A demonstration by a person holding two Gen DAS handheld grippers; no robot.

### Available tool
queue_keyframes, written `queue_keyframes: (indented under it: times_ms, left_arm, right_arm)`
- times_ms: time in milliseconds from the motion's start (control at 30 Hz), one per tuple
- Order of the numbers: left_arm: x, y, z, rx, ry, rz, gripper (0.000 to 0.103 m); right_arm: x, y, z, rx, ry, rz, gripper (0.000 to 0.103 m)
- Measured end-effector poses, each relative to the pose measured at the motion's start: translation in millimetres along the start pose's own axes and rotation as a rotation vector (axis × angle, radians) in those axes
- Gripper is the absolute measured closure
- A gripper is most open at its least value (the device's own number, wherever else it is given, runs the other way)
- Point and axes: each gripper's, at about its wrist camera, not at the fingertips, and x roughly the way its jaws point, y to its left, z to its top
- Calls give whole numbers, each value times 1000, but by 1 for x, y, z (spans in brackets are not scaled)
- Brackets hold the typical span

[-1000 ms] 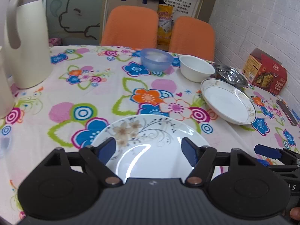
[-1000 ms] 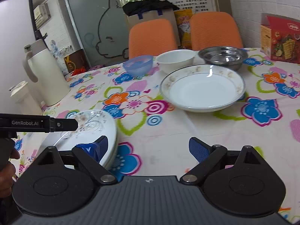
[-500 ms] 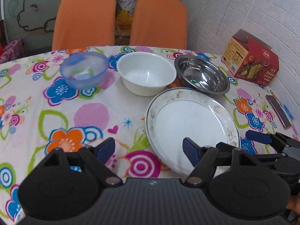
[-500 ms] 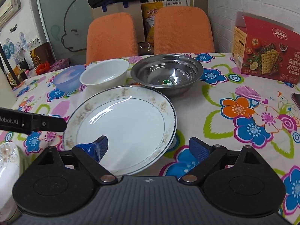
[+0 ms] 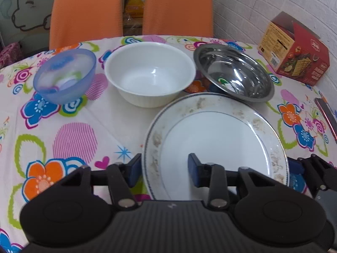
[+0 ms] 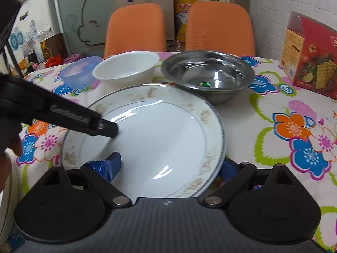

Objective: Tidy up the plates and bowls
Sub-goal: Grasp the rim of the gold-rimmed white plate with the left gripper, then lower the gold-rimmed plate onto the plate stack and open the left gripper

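The wide white china plate with a speckled, blue-lined rim [image 5: 214,139] lies flat on the flowered tablecloth [image 5: 69,139], just in front of 3 bowls in a row: a translucent blue plastic bowl [image 5: 65,74], a white ceramic bowl [image 5: 150,71] and a shiny steel bowl [image 5: 233,71]; the plate's far edge looks to touch or nearly touch the steel bowl. The left gripper [image 5: 163,166] is spread wide, 1 finger outside the plate's near-left rim and 1 over its well, gripping nothing; the right gripper [image 6: 170,166] is likewise agape, straddling the near-right rim, 1 blue pad [image 6: 109,164] above the glaze and the other beyond the edge. The plate will likely prove stiff, fairly heavy, glossy and slippery, and brittle if dropped; the raised rim is the sensible place to pinch, 1 claw each side, lifting level.
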Motion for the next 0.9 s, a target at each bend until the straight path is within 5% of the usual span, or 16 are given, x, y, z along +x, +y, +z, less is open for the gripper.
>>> queue_keyframes:
  times_ms: [267, 600, 900]
  left_arm:
    - [-19, 1, -13, 0, -8, 26, 70]
    - [-80, 3, -46, 21, -119, 39, 70]
    - [-157, 50, -110, -64, -202, 113, 70]
  right_arm:
    - [-18, 10, -3, 65, -8, 16, 20]
    - [-60, 39, -17, 51, -93, 13, 19]
    - [-103, 110, -36, -56, -161, 99, 19]
